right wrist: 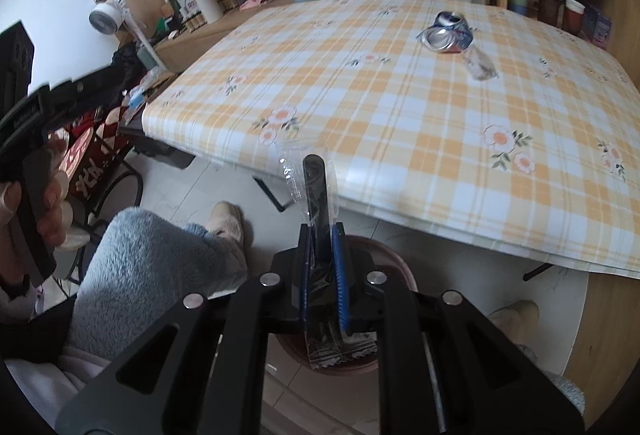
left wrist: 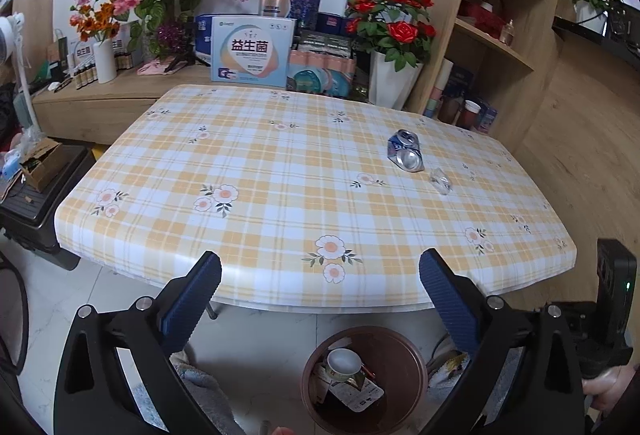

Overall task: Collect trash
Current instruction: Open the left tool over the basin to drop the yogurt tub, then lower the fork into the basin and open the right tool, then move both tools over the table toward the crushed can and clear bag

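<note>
Right, left gripper (left wrist: 320, 271) hangs with its blue pads (left wrist: 192, 299) spread wide, nothing between them, over the near edge of the table (left wrist: 260, 275) with the yellow plaid flowered cloth. Directly below on the floor sits a brown round bin (left wrist: 404, 355); inside it a white paper cup (left wrist: 343, 363) and a printed wrapper (left wrist: 356, 393) lie on the bottom.

Right gripper (right wrist: 320, 235) has its pads pressed together on a clear plastic wrapper (right wrist: 294, 175) with something dark inside; the wrapper sticks up past the fingertips and its crimped end hangs below the jaws. It hangs above the brown bin, whose rim (right wrist: 360, 241) shows just behind the fingers.

Still on the table, far right part: a crushed blue and silver can (left wrist: 405, 154) lying on its side, and just beside it, nearer the right edge, a crumpled clear plastic piece (left wrist: 440, 181). Same pair in the right wrist view, can (right wrist: 446, 33) and plastic (right wrist: 480, 65), nearly touching.

A hand (right wrist: 48, 203) grips the left tool's handle at the left of the right wrist view. A leg in fluffy blue fabric (right wrist: 152, 267) and a beige slipper (right wrist: 228, 223) are on the tiled floor near the bin. Behind the table: flower pots, boxes, wooden shelves.
</note>
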A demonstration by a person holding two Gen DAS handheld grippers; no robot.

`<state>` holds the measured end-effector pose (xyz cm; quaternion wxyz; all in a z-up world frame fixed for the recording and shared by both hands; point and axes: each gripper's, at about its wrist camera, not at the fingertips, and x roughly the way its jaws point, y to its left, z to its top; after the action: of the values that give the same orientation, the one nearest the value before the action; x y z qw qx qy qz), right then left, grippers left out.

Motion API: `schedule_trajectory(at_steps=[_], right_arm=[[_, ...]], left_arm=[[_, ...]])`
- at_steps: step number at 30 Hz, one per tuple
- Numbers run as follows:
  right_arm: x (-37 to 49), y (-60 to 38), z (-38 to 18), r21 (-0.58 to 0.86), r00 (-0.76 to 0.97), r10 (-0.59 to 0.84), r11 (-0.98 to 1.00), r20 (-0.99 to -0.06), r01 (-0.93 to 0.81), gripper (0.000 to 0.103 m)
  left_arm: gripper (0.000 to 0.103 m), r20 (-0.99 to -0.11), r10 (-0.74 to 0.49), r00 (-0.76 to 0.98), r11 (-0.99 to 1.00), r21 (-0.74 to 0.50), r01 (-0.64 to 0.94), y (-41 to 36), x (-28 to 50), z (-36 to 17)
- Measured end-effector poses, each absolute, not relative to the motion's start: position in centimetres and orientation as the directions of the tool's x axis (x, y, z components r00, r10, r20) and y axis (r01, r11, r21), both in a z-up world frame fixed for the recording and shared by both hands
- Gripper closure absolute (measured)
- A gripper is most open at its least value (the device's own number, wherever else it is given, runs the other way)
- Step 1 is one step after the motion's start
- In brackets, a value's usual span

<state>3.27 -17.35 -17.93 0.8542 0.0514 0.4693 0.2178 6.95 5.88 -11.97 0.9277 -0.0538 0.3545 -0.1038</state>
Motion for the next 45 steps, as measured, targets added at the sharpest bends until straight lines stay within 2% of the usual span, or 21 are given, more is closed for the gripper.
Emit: schedule_trajectory(at_steps=[9, 11, 13, 14, 16, 17, 19, 20, 25, 37, 45], right_arm=[[2.8, -15.8, -20.5, 0.275, 0.367, 0.396, 0.899, -0.842, -0.341, 0.088], [2.9, -15.6, -21.1, 0.274, 0.344, 0.391, 0.899, -0.854, -0.341, 0.082], [2.9, -15.6, -21.4, 0.274, 0.33, 0.385, 0.901, -0.862, -0.336, 0.063], [3.0, -15.6, -21.5, 0.277, 0.327, 0.386, 0.901, -0.862, -0.334, 0.058], [3.0, -15.7, -21.4, 0.272, 0.337, 0.38, 0.905, -0.862, -0.326, 0.037], [3.1, -15.8, -21.3, 0.268, 0.344, 0.376, 0.908, -0.86, -0.322, 0.031], [3.4, -16.0, -20.9, 0.259, 0.367, 0.368, 0.914, -0.854, -0.312, 0.014], [3.6, -16.1, -20.7, 0.255, 0.378, 0.363, 0.917, -0.851, -0.307, 0.011], [5.0, -17.4, -19.4, 0.203, 0.445, 0.305, 0.944, -0.842, -0.261, 0.006], [10.7, -22.1, -15.4, 0.095, 0.604, 0.172, 0.983, -0.779, -0.157, 0.006], [14.1, -25.0, -15.5, 0.106, 0.619, 0.15, 0.989, -0.771, -0.108, 0.006]], left_arm=[[0.006, -0.639, -0.229, 0.734, 0.973, -0.171, 0.155, 5.8, 6.6, -12.0], [0.006, -0.64, -0.227, 0.734, 0.973, -0.172, 0.151, 5.9, 6.6, -12.0], [0.006, -0.642, -0.221, 0.734, 0.975, -0.17, 0.145, 6.0, 6.8, -12.1], [0.006, -0.644, -0.219, 0.733, 0.975, -0.169, 0.143, 6.1, 6.8, -12.1], [0.006, -0.646, -0.216, 0.732, 0.976, -0.169, 0.139, 6.1, 6.9, -12.2], [0.006, -0.647, -0.215, 0.731, 0.976, -0.168, 0.138, 6.2, 6.9, -12.3], [0.006, -0.649, -0.212, 0.731, 0.977, -0.167, 0.135, 6.2, 7.1, -12.4], [0.006, -0.65, -0.21, 0.73, 0.977, -0.166, 0.133, 6.2, 7.1, -12.4], [0.006, -0.652, -0.202, 0.73, 0.979, -0.161, 0.127, 6.3, 7.7, -12.6], [0.006, -0.625, -0.174, 0.761, 0.984, -0.093, 0.149, 5.3, 10.6, -12.0], [0.006, -0.628, -0.177, 0.757, 0.982, -0.066, 0.175, 4.0, 13.5, -12.6]])
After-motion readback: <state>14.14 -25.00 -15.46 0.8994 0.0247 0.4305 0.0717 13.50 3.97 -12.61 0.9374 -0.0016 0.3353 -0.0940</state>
